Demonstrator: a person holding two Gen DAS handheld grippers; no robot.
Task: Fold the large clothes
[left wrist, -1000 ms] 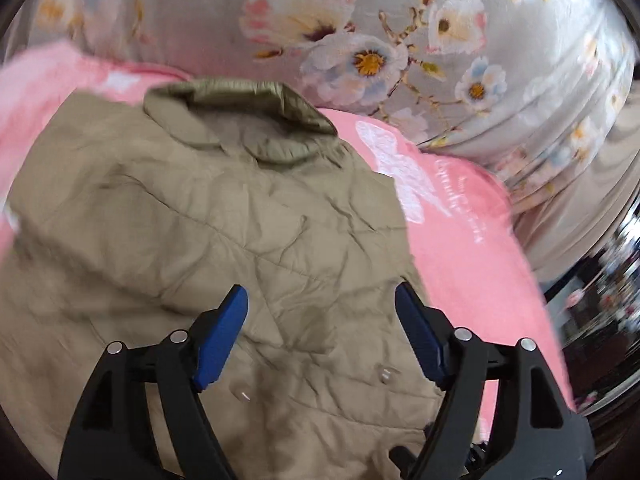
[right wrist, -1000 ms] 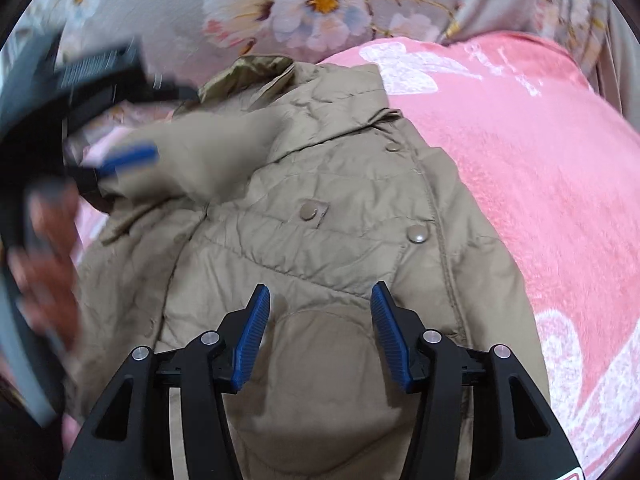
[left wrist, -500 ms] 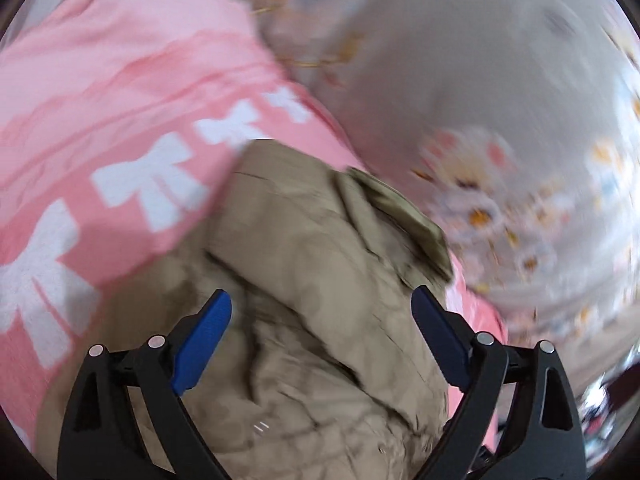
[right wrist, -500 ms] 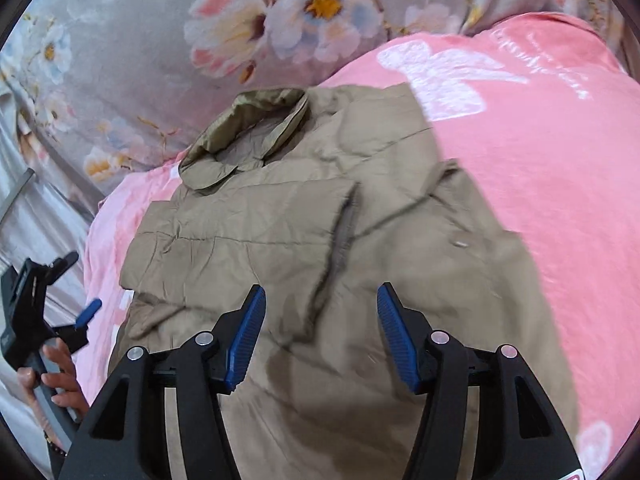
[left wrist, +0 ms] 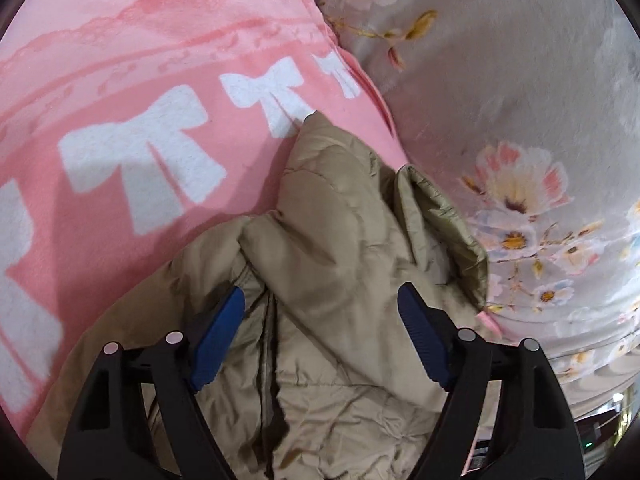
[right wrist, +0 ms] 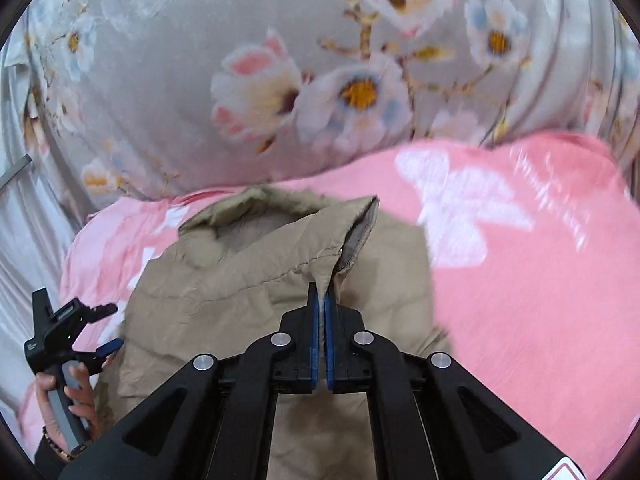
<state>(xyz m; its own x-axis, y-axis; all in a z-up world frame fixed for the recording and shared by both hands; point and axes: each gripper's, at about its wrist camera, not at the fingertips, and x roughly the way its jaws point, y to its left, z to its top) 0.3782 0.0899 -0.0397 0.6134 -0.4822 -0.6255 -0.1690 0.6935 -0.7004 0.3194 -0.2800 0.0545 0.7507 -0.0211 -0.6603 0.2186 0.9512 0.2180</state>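
A khaki quilted jacket [left wrist: 340, 240] lies crumpled on a pink blanket [left wrist: 120, 80]. My left gripper [left wrist: 320, 296] hovers over the jacket's shoulder area near the collar. Its jaws are wide apart and closing, with fabric below them but not pinched. In the right wrist view the jacket [right wrist: 240, 292] spreads toward the collar, and my right gripper [right wrist: 321, 296] is shut on a raised fold of its edge. The left gripper [right wrist: 112, 326] also shows at the jacket's left side, held by a hand [right wrist: 76, 396].
The pink blanket [right wrist: 520, 280] with white bows covers the bed around the jacket. A grey floral sheet [right wrist: 280, 80] bulges up behind it, and the same floral sheet [left wrist: 500, 80] fills the right of the left wrist view.
My right gripper has closed on a fold of the jacket and risen with it. My left gripper has swung across and rolled, now over the jacket's left shoulder by the blanket.
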